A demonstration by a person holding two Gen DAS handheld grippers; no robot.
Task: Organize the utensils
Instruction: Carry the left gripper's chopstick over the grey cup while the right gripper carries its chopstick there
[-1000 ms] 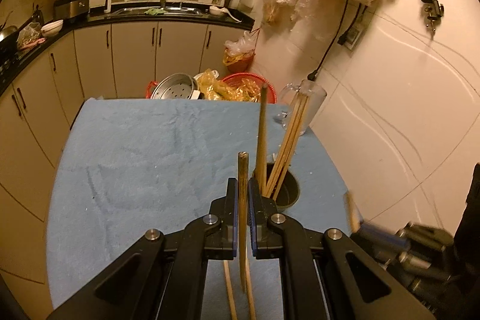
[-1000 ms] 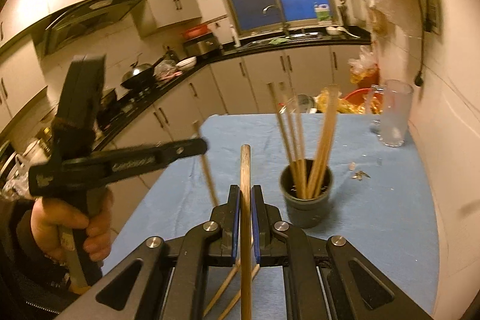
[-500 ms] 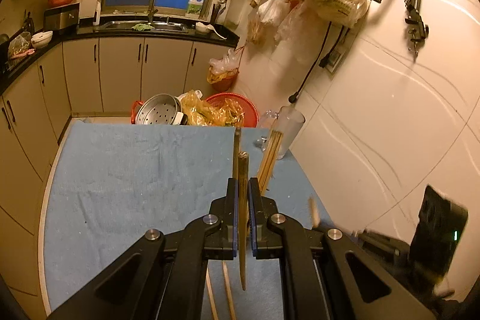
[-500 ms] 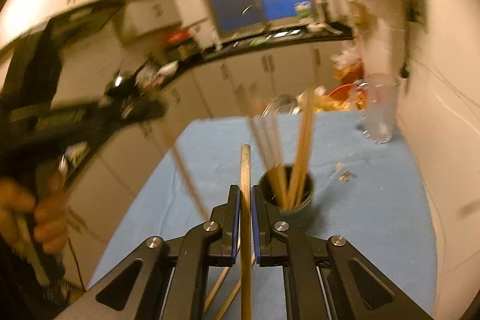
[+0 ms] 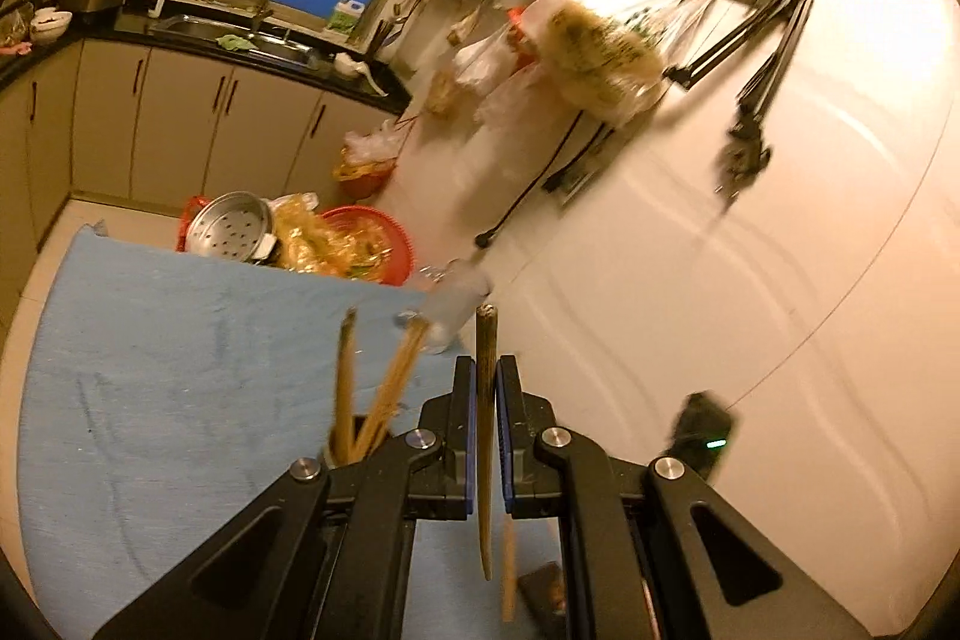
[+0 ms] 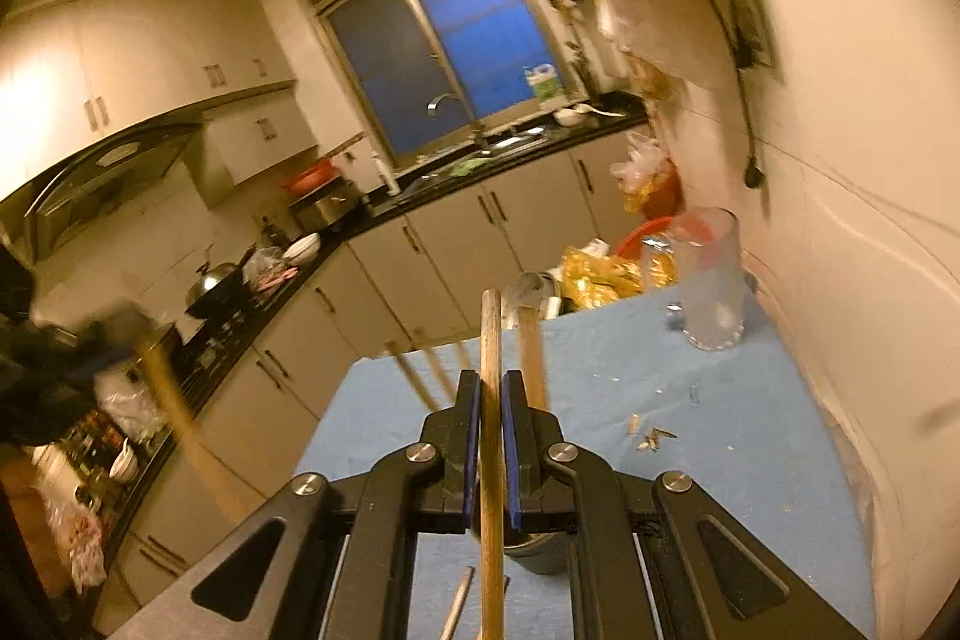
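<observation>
Blue-covered desk [image 6: 750, 436], dark cup of chopsticks [image 5: 366, 388], clear glass pitcher [image 6: 711, 280] near wall, scattered crumbs [image 6: 651, 437]

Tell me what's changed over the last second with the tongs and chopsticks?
Both tongs swung and tilted: the holder slid from ahead-right to lower left in the left view, and now sits under the right tongs, mostly hidden. Nothing released: left tongs still clamp their chopstick, right tongs theirs.

A blue cloth [image 6: 738, 400] covered the worktop. A clear glass pitcher [image 6: 711, 280] stood near the white wall [image 5: 780, 250], with small debris [image 6: 651, 437] nearby. A perforated steamer pot [image 5: 228, 226] sat beside a red basket [image 5: 384, 244].
</observation>
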